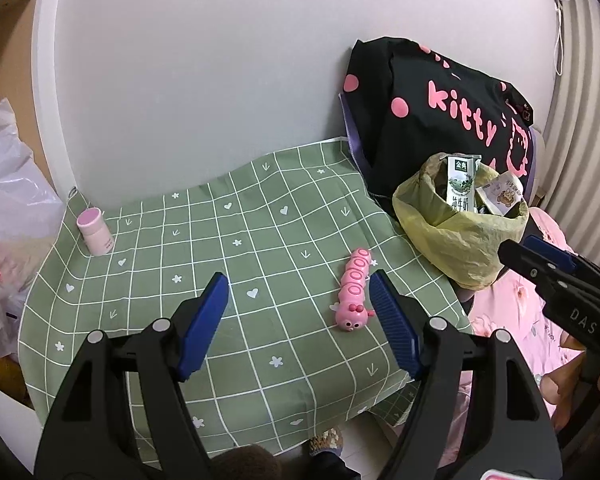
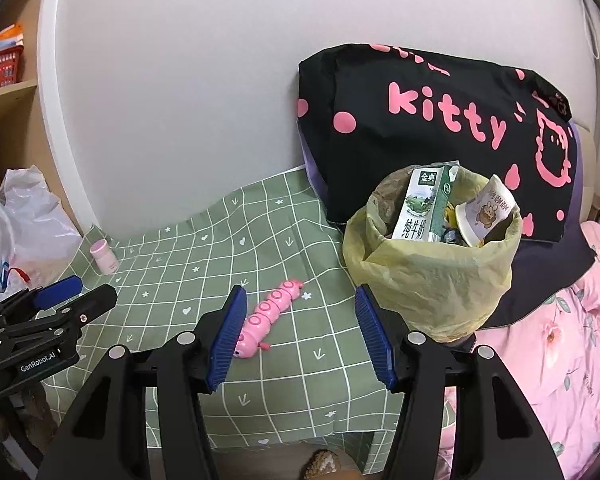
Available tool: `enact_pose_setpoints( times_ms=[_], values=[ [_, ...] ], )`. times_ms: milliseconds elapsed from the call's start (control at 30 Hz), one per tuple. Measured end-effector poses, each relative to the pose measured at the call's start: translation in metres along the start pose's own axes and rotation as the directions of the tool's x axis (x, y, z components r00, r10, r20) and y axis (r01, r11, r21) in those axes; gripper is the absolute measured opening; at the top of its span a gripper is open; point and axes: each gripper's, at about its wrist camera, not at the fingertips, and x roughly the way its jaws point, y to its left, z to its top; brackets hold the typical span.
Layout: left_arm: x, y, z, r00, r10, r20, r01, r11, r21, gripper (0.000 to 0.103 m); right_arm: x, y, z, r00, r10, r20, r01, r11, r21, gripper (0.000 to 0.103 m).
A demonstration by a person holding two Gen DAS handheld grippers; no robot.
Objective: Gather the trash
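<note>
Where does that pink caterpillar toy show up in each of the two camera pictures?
Left wrist view: pink caterpillar toy lies right of centre, beside the right-hand blue pad.
Right wrist view: it lies left of centre, beside the left-hand blue pad.
Shared landmark: the yellow trash bag.

the right gripper (image 2: pixel 300 332) hangs wide apart and empty over the green checked desk (image 2: pixel 220 248). a pink caterpillar toy (image 2: pixel 269 314) lies just inside its left pad, and a yellow trash bag (image 2: pixel 432 272) holding a milk carton (image 2: pixel 420 208) stands beside the right one.
</note>
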Motion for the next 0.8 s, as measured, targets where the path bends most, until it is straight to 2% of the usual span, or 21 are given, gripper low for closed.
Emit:
enact_pose_setpoints(
  times_ms=[233, 800],
  values=[
    [-0.003, -0.01, -0.001, 1.0, -0.021, 0.002, 0.021, 1.0, 0.022, 0.069, -0.01, -0.002, -0.006, 1.0, -0.027, 0.015, 0.027, 1.0, -0.006, 0.053],
    [-0.006, -0.016, -0.001, 1.0, -0.026, 0.008, 0.026, 0.999, 0.044, 0.069, -0.013, -0.012, -0.007, 0.999, -0.031, 0.017, 0.031, 0.999, 0.008, 0.053]
  ],
)
